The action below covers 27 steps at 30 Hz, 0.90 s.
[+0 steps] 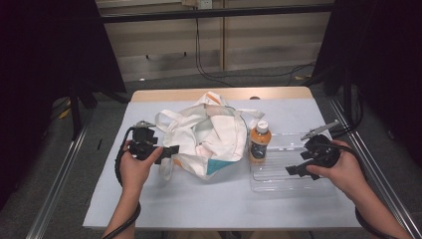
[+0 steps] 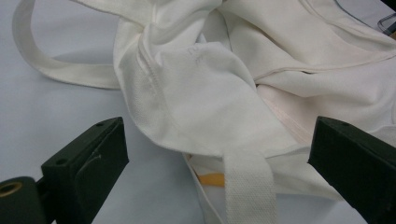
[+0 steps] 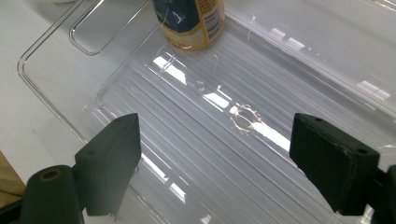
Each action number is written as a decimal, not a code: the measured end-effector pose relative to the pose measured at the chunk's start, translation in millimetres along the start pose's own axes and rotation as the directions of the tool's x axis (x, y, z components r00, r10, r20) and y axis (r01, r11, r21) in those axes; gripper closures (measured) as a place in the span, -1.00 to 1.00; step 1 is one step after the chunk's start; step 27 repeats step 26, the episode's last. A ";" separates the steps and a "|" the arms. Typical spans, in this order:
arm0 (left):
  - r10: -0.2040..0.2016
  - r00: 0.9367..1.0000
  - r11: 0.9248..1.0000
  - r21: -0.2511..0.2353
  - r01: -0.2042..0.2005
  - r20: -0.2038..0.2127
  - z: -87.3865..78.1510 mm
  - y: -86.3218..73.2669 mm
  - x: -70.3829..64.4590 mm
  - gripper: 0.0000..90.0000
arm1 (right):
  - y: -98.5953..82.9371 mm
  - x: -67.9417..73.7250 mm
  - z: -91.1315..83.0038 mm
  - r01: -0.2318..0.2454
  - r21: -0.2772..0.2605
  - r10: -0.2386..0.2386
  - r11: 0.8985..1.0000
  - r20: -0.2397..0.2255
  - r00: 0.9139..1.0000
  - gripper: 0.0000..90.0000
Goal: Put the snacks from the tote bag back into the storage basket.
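Note:
A white cloth tote bag [image 1: 209, 137] lies crumpled in the middle of the table, with teal and orange patches showing. My left gripper [image 1: 171, 151] is open at the bag's left edge; in the left gripper view its jaws stand wide on either side of the white fabric [image 2: 210, 88] and a woven strap [image 2: 247, 186]. A small bottle of orange drink [image 1: 259, 141] with a white cap stands upright in a clear plastic tray [image 1: 278, 172]. My right gripper [image 1: 294, 170] hovers open over the tray's ribbed floor [image 3: 210, 140], with the bottle's base [image 3: 194, 25] ahead of it.
The table top [image 1: 149, 199] is pale grey with a wooden far edge [image 1: 224, 93]. Metal rails run along both sides of the table. Cables lie on the floor behind it. A bag handle [image 2: 56, 70] loops out over the table surface.

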State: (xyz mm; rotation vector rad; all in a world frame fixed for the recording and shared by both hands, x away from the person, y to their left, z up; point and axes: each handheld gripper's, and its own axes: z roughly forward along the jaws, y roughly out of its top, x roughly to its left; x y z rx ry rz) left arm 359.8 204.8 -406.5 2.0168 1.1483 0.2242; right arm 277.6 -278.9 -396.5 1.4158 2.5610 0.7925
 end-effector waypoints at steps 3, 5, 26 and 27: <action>-0.006 1.000 1.000 -0.003 0.006 -0.002 0.9 -0.1 -1.2 -0.91 | -3.0 -0.4 -0.6 0.000 0.000 0.000 1.000 0.000 1.000 -0.64; -0.002 1.000 1.000 0.001 0.002 -0.003 0.7 -0.1 -1.2 -0.91 | -4.2 0.4 -1.3 0.005 -0.006 -0.005 1.000 0.002 1.000 -0.65; 0.029 1.000 0.999 0.030 -0.028 -0.004 1.4 -1.0 -3.2 -0.91 | -19.3 0.0 -4.8 0.001 -0.083 0.002 0.997 0.040 0.999 -0.69; 0.029 1.000 0.999 0.030 -0.028 -0.004 1.4 -1.0 -3.2 -0.91 | -19.3 0.0 -4.8 0.001 -0.083 0.002 0.997 0.040 0.999 -0.69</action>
